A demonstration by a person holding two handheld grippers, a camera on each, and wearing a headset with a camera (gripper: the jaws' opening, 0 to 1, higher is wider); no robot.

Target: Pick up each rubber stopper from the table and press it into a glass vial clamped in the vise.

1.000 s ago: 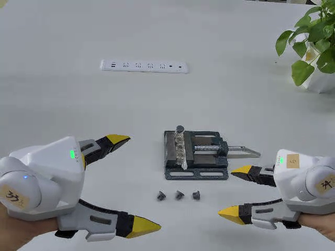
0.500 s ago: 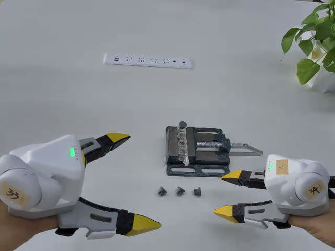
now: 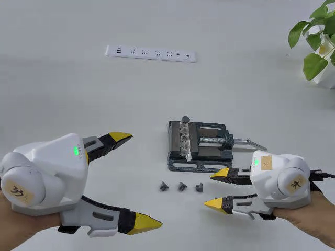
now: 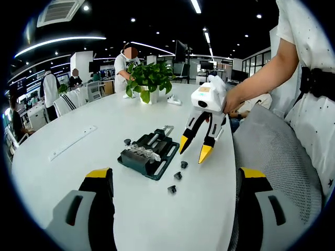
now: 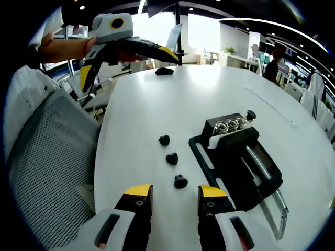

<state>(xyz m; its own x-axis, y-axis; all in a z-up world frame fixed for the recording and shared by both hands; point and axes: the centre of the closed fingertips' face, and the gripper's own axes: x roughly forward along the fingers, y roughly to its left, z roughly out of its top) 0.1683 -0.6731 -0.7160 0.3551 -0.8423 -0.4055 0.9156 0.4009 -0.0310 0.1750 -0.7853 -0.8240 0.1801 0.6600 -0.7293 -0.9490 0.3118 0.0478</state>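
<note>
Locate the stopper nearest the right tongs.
In the head view, the rightmost stopper of the row of three lies just in front of the vise, left of the right tongs.

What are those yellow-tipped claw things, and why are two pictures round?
A person holds one pair of tongs in each hand: the left tongs and the right tongs. Both are open and hold nothing. The square picture comes from a camera on the person's head; each round picture comes from a camera on one pair of tongs. On the white table lie three small rubber stoppers, a vise gripping glass vials, a power strip and a plant.
</note>
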